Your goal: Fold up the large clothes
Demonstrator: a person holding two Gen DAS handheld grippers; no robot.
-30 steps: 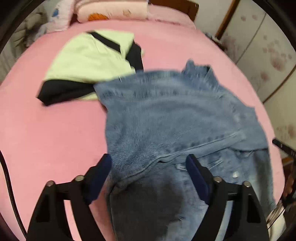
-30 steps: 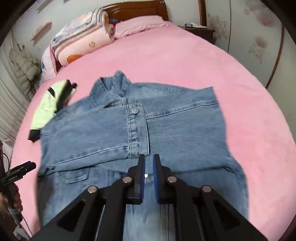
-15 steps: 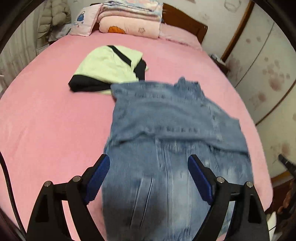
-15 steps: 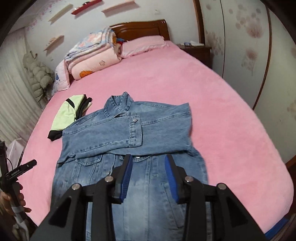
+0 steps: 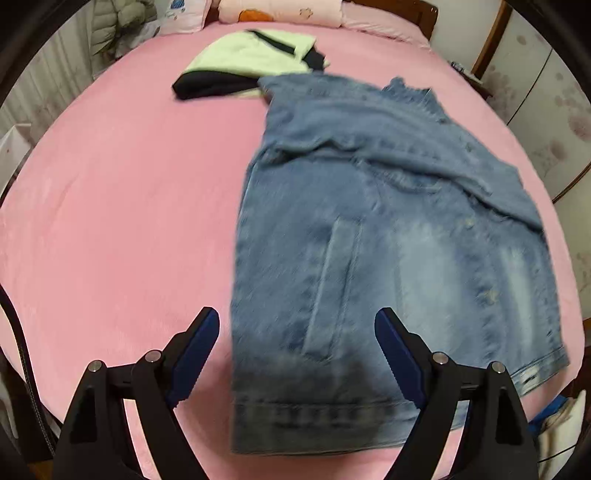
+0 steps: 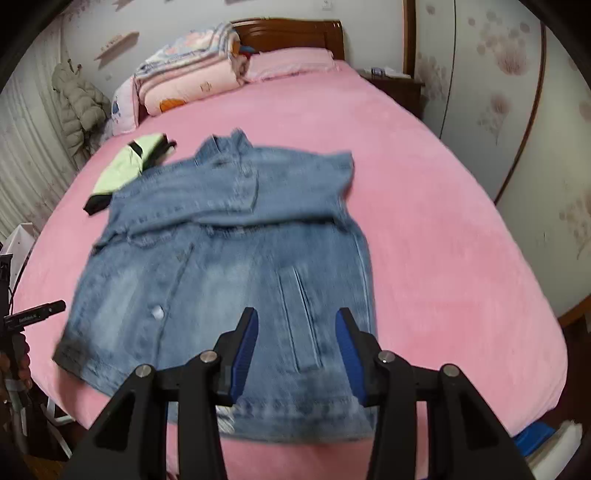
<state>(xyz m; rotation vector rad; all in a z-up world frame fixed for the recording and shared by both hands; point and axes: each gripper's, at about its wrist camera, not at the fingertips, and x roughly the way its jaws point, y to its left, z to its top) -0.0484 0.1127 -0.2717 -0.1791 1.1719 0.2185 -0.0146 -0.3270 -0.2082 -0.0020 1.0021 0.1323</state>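
A blue denim jacket (image 5: 388,236) lies flat on the pink bed, front up, collar at the far end, both sleeves folded across its chest. It also shows in the right wrist view (image 6: 229,266). My left gripper (image 5: 297,347) is open and empty, above the jacket's near left hem. My right gripper (image 6: 295,343) is open and empty, above the near right hem. Neither touches the cloth.
A folded light-green and black garment (image 5: 251,62) lies beyond the jacket's far left shoulder, seen too in the right wrist view (image 6: 125,166). Stacked quilts and pillows (image 6: 192,85) sit by the wooden headboard (image 6: 291,33). The pink bed (image 5: 110,206) ends close below the hem.
Both grippers have drawn back from the jacket's chest toward the hem. My right gripper, shut a second ago, has opened. The left has stayed open.
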